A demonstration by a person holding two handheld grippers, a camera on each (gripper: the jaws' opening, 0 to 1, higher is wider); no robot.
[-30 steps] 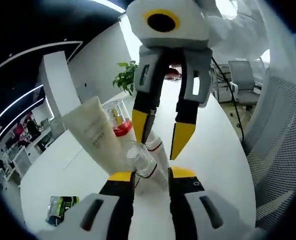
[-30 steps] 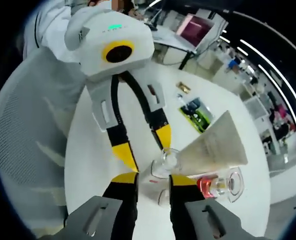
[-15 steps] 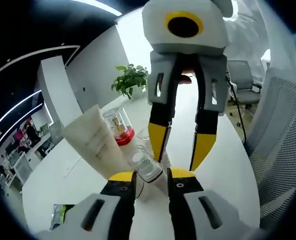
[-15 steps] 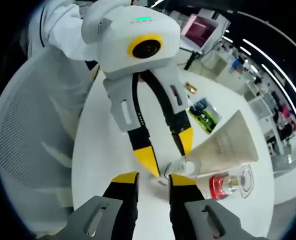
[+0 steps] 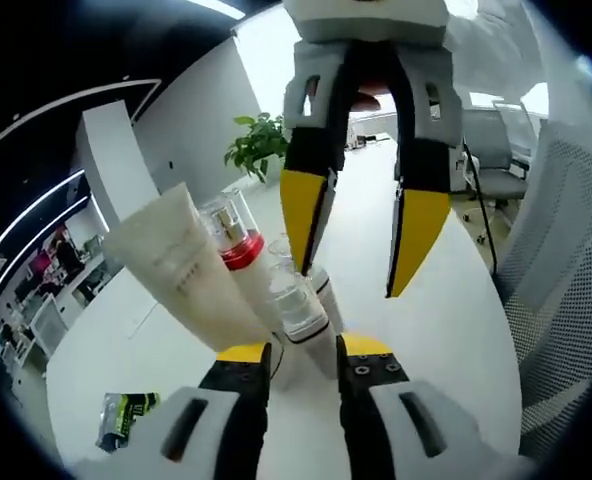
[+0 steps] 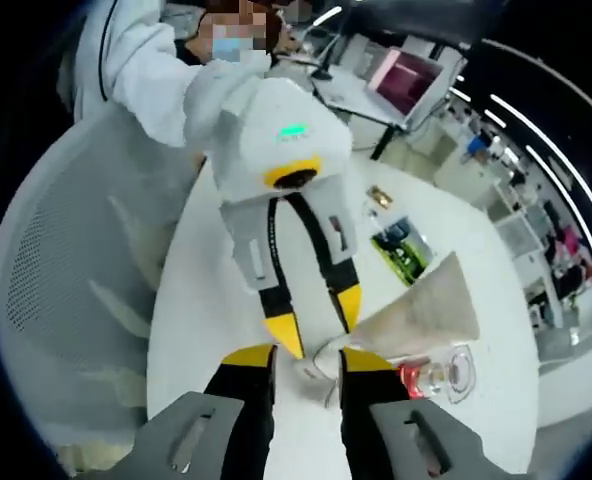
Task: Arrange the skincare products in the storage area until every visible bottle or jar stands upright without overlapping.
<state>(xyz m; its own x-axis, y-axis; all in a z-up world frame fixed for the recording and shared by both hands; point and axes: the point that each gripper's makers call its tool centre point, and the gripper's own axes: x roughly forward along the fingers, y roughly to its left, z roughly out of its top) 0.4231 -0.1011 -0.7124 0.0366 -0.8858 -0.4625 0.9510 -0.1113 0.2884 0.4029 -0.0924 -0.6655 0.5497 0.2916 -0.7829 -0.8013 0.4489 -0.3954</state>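
Observation:
A cream tube (image 5: 181, 265) leans tilted, crimped end up, next to a clear bottle with a red band (image 5: 232, 232). A small clear-capped bottle (image 5: 294, 305) stands just past my left gripper (image 5: 305, 348), whose jaws are apart. My right gripper (image 5: 348, 282) hangs over these products from above, fingers spread with nothing between them. In the right gripper view, my right gripper (image 6: 307, 358) faces the left gripper (image 6: 316, 322) closely, with the cream tube (image 6: 416, 310) and the red-banded bottle (image 6: 436, 375) to the right.
All of this sits on a round white table (image 5: 446, 330). A green and black packet (image 5: 126, 420) lies apart from the products (image 6: 404, 250). A grey mesh chair (image 6: 66, 260) stands at the table's edge. A potted plant (image 5: 256, 145) sits at the far side.
In the left gripper view the right gripper's fingers have grown larger and risen over the bottles. The right gripper view has pulled back, so the left gripper looks smaller. The products have stayed put.

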